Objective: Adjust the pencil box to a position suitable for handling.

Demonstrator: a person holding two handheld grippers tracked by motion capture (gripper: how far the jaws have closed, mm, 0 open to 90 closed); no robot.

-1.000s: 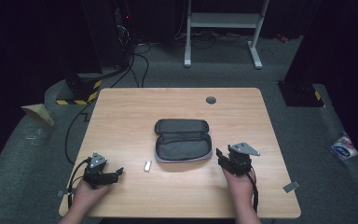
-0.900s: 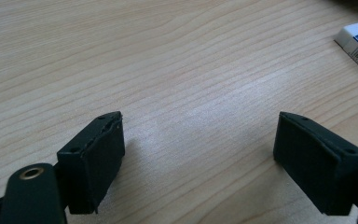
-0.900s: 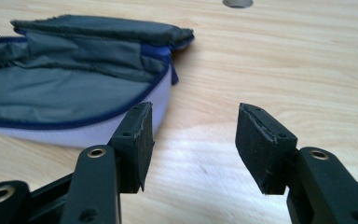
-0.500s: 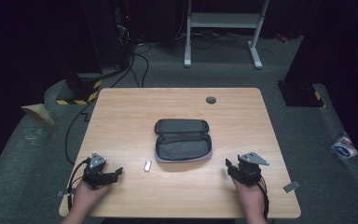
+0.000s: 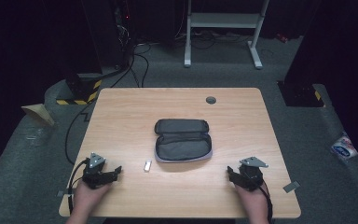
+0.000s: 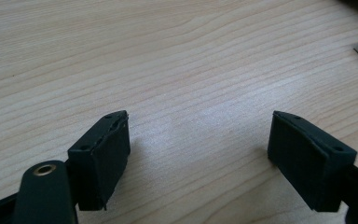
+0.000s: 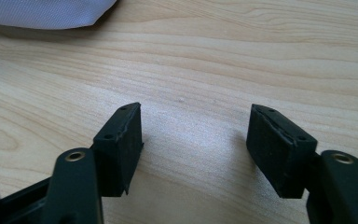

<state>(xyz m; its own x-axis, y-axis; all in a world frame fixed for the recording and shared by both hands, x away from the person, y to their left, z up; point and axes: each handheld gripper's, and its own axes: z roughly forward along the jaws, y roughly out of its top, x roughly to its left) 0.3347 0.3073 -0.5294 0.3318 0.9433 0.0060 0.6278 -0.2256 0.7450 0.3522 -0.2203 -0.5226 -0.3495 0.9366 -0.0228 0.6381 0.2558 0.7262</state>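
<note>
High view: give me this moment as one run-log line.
left gripper: open, empty | right gripper: open, empty, jaws just opening | pouch: unzipped, mid-table | white piece: left of pouch

We find no text, label or number that we can read here; the blue and white packet (image 5: 343, 148) on the floor bears printing, too small for us to decipher.

Pouch (image 5: 182, 140) lies at the middle of the desk (image 5: 121, 112). Small stick (image 5: 147, 165) sits just off its near-left corner, apart from it. Left tool (image 5: 116, 171) rests near the front-left edge, right tool (image 5: 230, 172) near the front-right. Round grommet (image 5: 210, 100) sits behind the pouch, toward the far edge.
</note>
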